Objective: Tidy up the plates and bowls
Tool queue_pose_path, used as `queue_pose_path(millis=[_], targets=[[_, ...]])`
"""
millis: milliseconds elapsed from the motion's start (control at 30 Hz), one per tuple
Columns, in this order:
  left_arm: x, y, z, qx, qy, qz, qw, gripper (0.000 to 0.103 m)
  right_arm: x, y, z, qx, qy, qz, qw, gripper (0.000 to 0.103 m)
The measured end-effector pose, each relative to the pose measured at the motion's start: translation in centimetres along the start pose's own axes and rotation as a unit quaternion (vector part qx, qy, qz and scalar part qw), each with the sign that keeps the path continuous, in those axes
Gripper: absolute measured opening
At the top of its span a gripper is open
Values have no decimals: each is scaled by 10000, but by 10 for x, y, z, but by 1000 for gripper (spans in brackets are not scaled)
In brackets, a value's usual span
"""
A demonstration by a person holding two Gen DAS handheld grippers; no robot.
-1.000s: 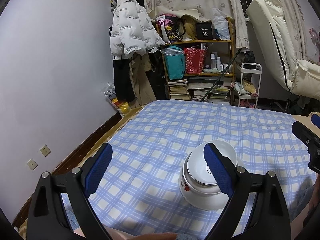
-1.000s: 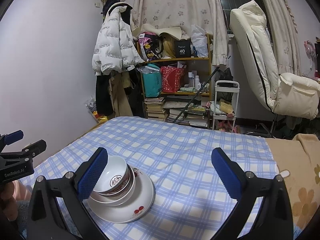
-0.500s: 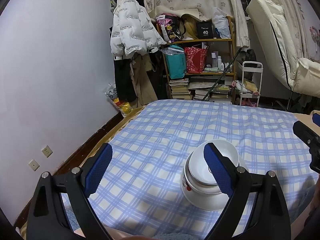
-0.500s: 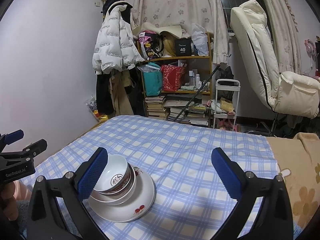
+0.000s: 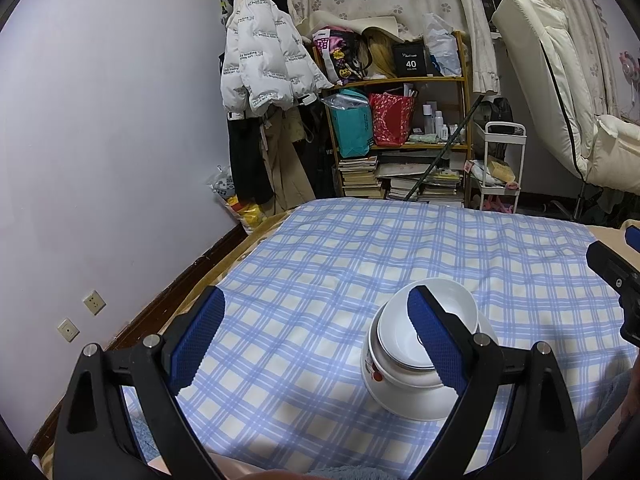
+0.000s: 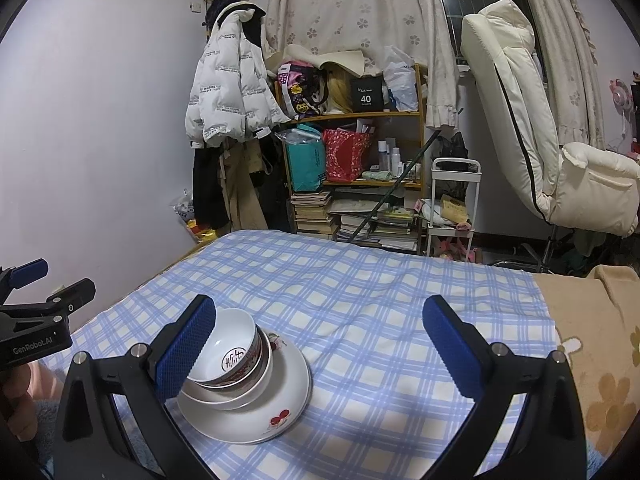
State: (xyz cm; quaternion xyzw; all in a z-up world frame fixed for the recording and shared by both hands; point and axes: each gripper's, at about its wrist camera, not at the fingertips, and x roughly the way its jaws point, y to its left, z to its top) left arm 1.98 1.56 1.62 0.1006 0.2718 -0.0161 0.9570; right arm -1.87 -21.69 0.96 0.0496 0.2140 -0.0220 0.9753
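A stack of dishes stands on the blue checked cloth: a white plate (image 6: 280, 412) with a red cherry print, a white bowl (image 6: 256, 384) on it, and a smaller bowl (image 6: 234, 354) with a red-brown band nested on top. The stack also shows in the left wrist view (image 5: 412, 372). My left gripper (image 5: 316, 340) is open and empty, its right finger in front of the stack. My right gripper (image 6: 320, 352) is open and empty, its left finger beside the top bowl. Both hover above the cloth.
The checked cloth (image 6: 380, 300) covers a bed; a beige flowered blanket (image 6: 600, 344) lies at its right. Behind stand a cluttered shelf (image 6: 360, 168), a white jacket (image 6: 228, 96), a small white cart (image 6: 452, 208) and a cream recliner (image 6: 540, 128). The wall (image 5: 100, 160) is at the left.
Both views shift very slightly. The dish stack has not moved and both grippers stay open.
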Motion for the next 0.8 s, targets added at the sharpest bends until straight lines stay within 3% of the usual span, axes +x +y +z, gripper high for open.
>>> queue_pose_path(millis=[800], targets=[[1,-2,0,16,-2,-22,10000,92,0,-1,2,8,14,2,10000,103]])
